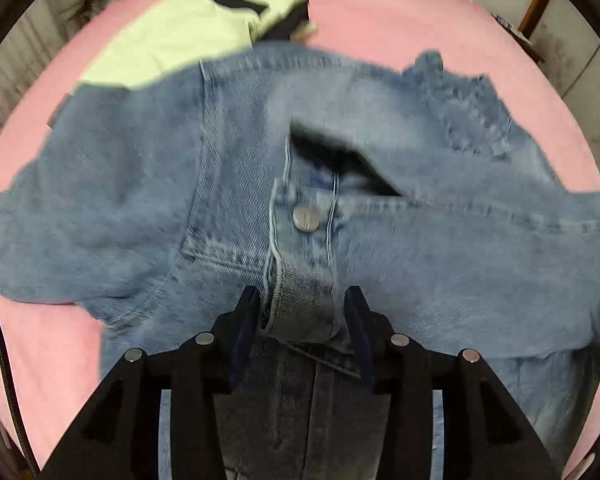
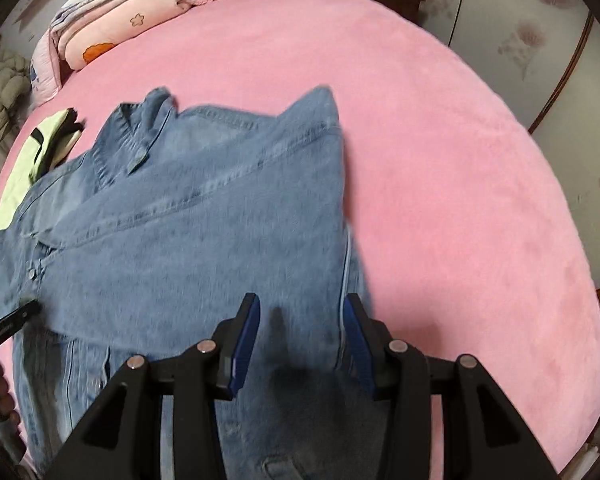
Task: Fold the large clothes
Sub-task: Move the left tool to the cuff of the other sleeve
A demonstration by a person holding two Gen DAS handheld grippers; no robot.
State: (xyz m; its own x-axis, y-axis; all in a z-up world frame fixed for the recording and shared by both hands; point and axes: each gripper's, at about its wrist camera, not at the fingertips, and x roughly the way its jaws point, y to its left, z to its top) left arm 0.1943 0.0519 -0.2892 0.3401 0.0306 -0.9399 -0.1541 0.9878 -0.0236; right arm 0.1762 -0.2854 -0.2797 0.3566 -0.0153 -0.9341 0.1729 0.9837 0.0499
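Denim jacket (image 1: 440, 240) lay spread across the middle of the pink bed (image 2: 460, 160), collar toward the far edge where folded bedding (image 2: 112, 24) was stacked. Left gripper (image 1: 302, 312) stood over a buttoned cuff (image 1: 300, 280), its fingers (image 1: 246, 312) apart; the cuff sat between them, but whether the pads pressed on it could not be told. Right gripper (image 2: 302, 320) hovered above the folded-in right side of the jacket, fingers (image 2: 248, 320) apart with flat cloth beneath and nothing pinched.

Risk, as a judgement: the sleeve laid across the body looked loose, and a cuff not properly caught would likely slide off and undo the fold. A pinch of several denim layers at once could drag the whole garment toward the near edge of the bed. The jacket's left side overlapped a pale yellow-green garment (image 1: 172, 40) lying toward the far left of the bed, which might be pulled along.

Appearance: mid-blue, washed denim, stiff and heavy-looking, with a metal button (image 1: 306, 218), pale topstitching and a frayed, worn patch (image 1: 468, 120).
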